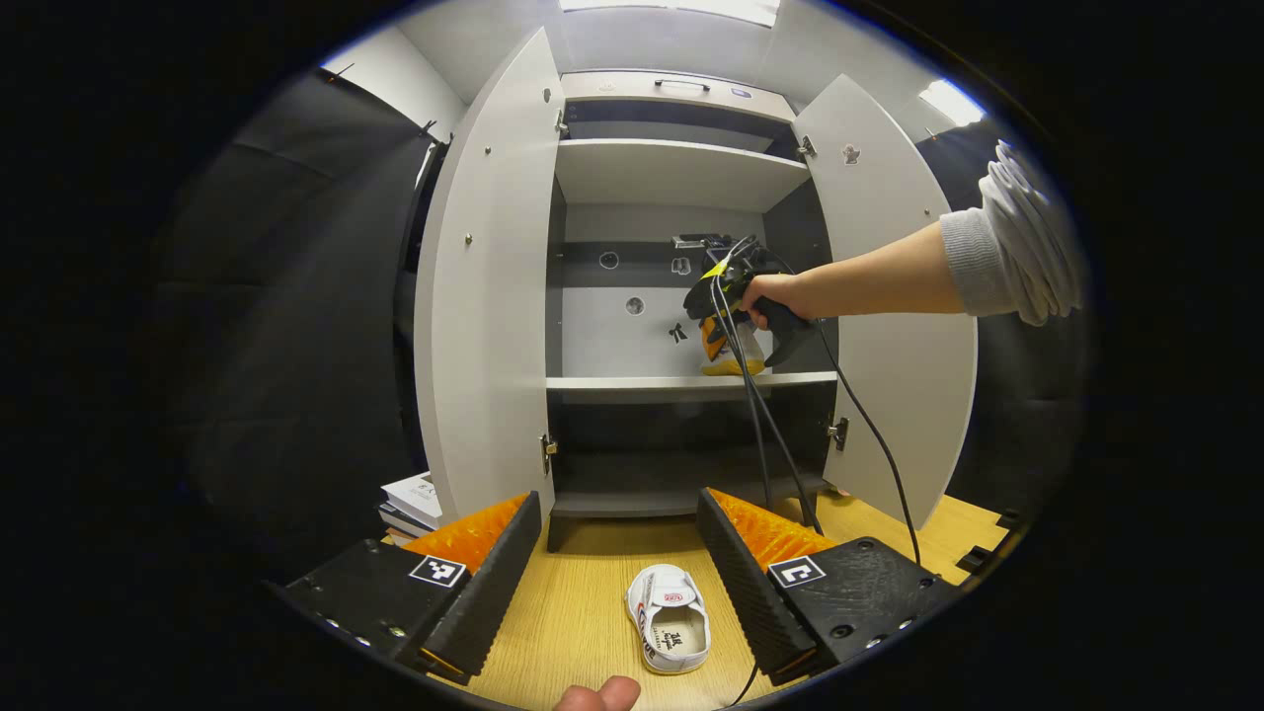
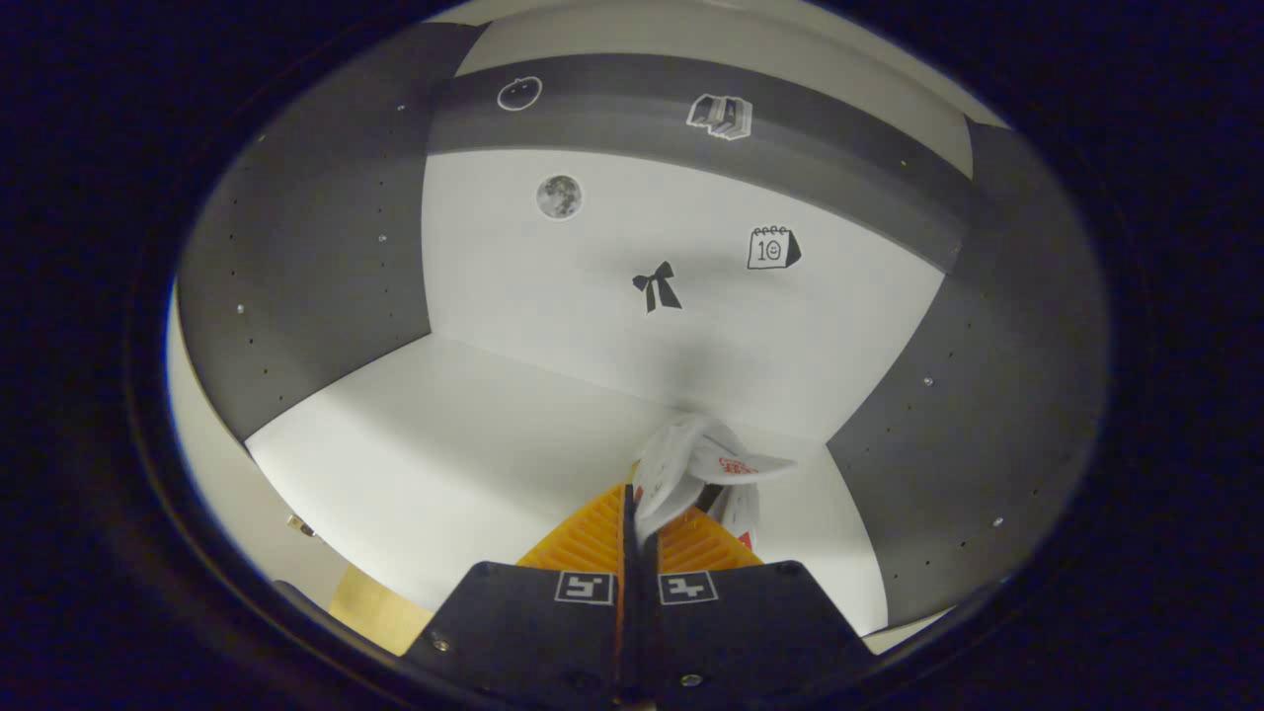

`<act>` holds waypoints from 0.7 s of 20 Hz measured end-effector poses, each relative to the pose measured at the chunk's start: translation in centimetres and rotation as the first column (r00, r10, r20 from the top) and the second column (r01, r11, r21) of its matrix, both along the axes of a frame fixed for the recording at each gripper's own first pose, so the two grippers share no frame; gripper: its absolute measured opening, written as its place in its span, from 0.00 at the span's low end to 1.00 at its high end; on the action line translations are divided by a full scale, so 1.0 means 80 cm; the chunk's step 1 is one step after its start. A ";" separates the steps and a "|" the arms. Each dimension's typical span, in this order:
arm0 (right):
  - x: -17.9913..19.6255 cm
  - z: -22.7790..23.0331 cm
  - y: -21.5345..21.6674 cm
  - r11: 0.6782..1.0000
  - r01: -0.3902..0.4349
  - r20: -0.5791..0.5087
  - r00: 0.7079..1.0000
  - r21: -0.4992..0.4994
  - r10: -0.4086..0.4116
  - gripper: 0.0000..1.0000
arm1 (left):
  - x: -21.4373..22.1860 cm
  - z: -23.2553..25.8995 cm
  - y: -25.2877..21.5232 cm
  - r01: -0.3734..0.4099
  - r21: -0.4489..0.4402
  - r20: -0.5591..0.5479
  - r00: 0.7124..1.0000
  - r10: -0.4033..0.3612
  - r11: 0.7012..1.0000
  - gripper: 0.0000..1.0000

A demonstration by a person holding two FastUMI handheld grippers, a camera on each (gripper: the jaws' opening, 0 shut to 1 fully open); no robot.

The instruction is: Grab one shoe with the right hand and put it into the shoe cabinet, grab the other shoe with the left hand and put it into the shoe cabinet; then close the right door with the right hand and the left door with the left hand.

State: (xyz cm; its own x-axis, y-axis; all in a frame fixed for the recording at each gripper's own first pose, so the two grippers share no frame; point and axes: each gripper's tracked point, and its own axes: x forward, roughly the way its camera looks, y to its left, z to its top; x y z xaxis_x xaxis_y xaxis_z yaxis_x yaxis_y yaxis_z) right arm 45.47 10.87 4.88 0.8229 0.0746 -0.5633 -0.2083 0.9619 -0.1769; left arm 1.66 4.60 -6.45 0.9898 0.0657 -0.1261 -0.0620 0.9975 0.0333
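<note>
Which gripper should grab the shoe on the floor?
Left. The left gripper is open with the shoe on the floor lying between its fingers. The right gripper is inside the cabinet, shut on the other shoe.

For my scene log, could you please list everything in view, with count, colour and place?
Cabinet: one, white and grey, on the wooden floor, both doors open.
Shoes: two, white; one on the floor before the cabinet, one pinched in the right claw above the middle shelf.
Stickers: several, dark, on the cabinet's back wall.
Books: a small stack, left of the cabinet.
Cable: black, hanging from the right claw.
Left claw: open, above the floor shoe.
Right claw: shut on a shoe, inside the cabinet.
Arm: grey sleeve, holding the right claw.
</note>
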 end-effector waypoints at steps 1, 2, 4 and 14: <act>0.000 -0.002 0.002 1.000 -0.001 -0.006 1.000 -0.011 0.001 0.03 | 0.000 0.000 0.001 -0.001 -0.001 -0.001 1.000 0.001 1.000 0.95; 0.002 -0.004 0.004 1.000 0.001 -0.012 1.000 -0.022 -0.001 0.03 | 0.000 0.000 0.001 -0.003 -0.003 -0.001 1.000 0.003 1.000 0.95; 0.001 -0.006 0.006 1.000 0.010 -0.018 1.000 -0.028 -0.011 0.04 | 0.000 0.000 0.003 -0.004 -0.005 0.000 1.000 0.004 1.000 0.95; -0.023 0.010 0.012 0.999 0.018 -0.018 1.000 -0.031 -0.018 0.48 | -0.004 0.004 0.008 -0.006 -0.010 0.015 1.000 0.006 1.000 0.95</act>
